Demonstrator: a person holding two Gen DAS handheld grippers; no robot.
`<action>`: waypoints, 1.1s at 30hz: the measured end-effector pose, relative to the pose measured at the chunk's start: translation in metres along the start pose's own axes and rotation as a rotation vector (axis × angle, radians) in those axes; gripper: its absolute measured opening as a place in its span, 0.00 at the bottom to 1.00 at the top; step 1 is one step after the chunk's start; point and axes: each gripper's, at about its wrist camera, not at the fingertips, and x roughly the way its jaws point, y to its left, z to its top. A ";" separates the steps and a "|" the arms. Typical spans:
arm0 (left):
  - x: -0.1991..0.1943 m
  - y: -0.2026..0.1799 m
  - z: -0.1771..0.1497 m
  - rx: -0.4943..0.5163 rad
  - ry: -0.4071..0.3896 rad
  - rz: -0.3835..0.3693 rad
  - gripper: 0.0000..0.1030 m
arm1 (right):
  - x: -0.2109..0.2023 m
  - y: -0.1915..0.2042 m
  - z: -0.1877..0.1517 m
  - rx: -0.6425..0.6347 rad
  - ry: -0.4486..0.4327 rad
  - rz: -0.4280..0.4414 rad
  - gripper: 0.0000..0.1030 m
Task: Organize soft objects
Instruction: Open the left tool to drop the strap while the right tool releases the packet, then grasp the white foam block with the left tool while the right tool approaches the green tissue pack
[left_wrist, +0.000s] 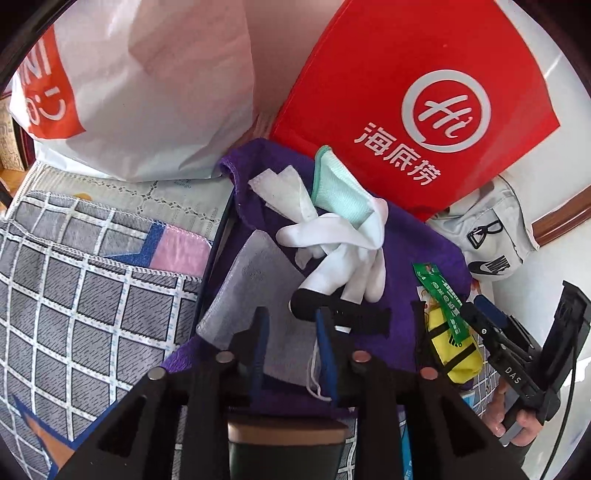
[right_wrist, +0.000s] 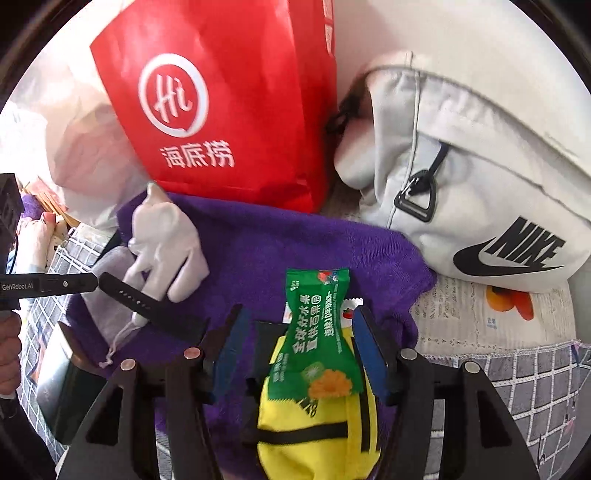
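the left gripper (left_wrist: 293, 332) has its 2 blue fingers (left_wrist: 260, 339) parted a little, with a grey face mask (left_wrist: 255, 291) lying on the cloth between and beyond them; the pads do not press on it, and its white ear loop (left_wrist: 314, 376) trails by the right-hand finger. just ahead of those fingertips lies a black strap (left_wrist: 347, 314), and farther ahead a pile of white gloves (left_wrist: 340, 251) with a mint-cuffed one on top. all of these rest on a purple towel (left_wrist: 417, 251) spread under both tools. the right gripper (right_wrist: 301, 343) stands with its fingers (right_wrist: 369, 350) spread wide on either side of a yellow pouch (right_wrist: 317, 435), which sits on the towel with a green snack packet (right_wrist: 317, 332) lying over its top; neither pad is pressing on the pouch. beyond the right fingertips stands a red paper bag (right_wrist: 229, 110), leaning at the far edge of the towel, and to the right of it a white nike bag (right_wrist: 480, 184). left of the left fingers lies a grey checked cloth (left_wrist: 81, 295), with a white plastic bag (left_wrist: 147, 92) past it.
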 end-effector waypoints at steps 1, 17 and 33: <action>-0.003 0.000 -0.002 0.002 -0.004 0.002 0.26 | -0.005 0.002 -0.001 -0.001 -0.005 0.000 0.57; -0.089 -0.038 -0.062 0.139 -0.125 0.035 0.55 | -0.091 0.017 -0.042 0.067 -0.091 -0.039 0.60; -0.161 -0.053 -0.153 0.235 -0.310 0.082 0.58 | -0.166 0.054 -0.111 0.112 -0.130 -0.007 0.60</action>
